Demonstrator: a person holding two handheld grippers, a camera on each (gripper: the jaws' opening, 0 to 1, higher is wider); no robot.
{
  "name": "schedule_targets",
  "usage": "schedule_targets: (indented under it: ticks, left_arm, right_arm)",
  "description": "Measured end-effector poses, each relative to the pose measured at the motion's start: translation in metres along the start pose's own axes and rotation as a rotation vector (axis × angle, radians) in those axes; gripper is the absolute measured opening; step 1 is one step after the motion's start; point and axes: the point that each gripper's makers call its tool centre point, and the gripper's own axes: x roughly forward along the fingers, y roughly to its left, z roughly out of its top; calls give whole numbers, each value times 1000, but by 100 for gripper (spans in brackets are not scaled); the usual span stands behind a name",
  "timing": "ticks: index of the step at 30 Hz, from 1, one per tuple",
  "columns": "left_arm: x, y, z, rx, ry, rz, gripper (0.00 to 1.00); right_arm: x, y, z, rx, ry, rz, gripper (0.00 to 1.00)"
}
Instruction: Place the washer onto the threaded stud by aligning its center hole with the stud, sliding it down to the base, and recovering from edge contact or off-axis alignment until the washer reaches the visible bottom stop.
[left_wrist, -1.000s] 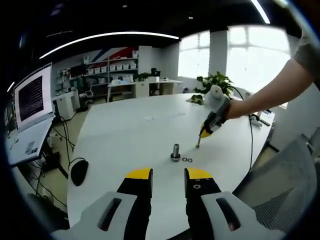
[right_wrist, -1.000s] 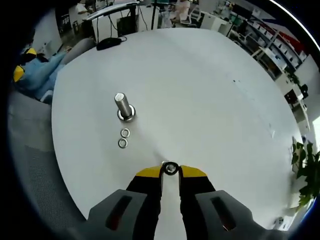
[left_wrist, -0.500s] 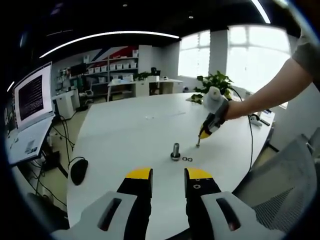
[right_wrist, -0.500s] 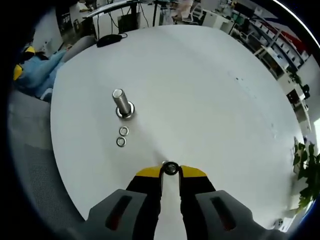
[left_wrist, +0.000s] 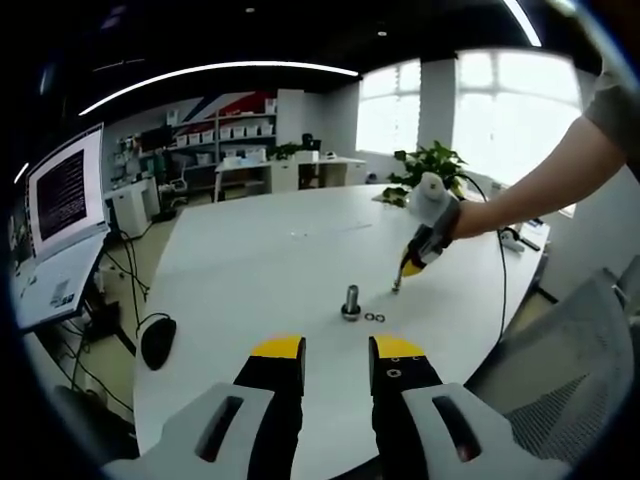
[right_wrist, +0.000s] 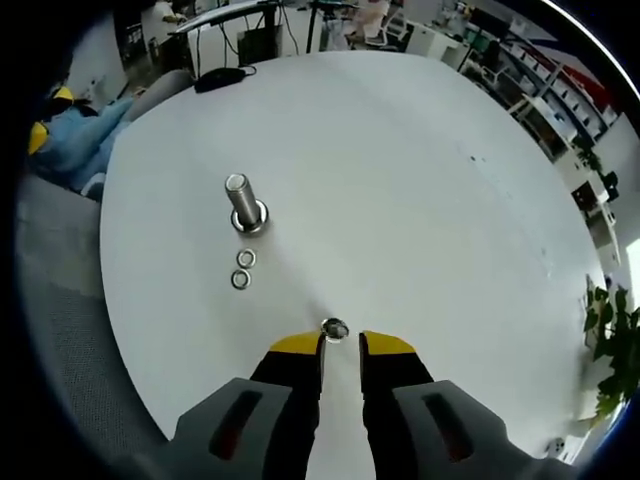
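Looking along my left tool (left_wrist: 335, 352), its tips parted and bare, I see the stud (left_wrist: 351, 301) upright on the table (left_wrist: 250, 270). Over in the right gripper view, the washer (right_wrist: 334, 329) has slipped free: my right tool (right_wrist: 341, 345) now gapes, washer lying just ahead, so I must regrasp.

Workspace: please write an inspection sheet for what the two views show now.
Surface: white table.
Job's things: stud upright; two washers flat beside it; third washer at the right gripper's tips.
Clutter: mouse near the table edge.
Grippers: left gripper open, empty; right gripper apart from the stud, grip unclear.
Cables: cable hanging by the right gripper.
Surroundings: monitor, plant, chair.
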Motion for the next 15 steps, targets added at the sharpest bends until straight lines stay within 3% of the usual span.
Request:
schedule_targets:
  ticks: [15]
  left_arm:
    - [-1,-1,1,5,-3,-1,23]
  right_arm:
    - [-1,9,-15,26,18,8,16]
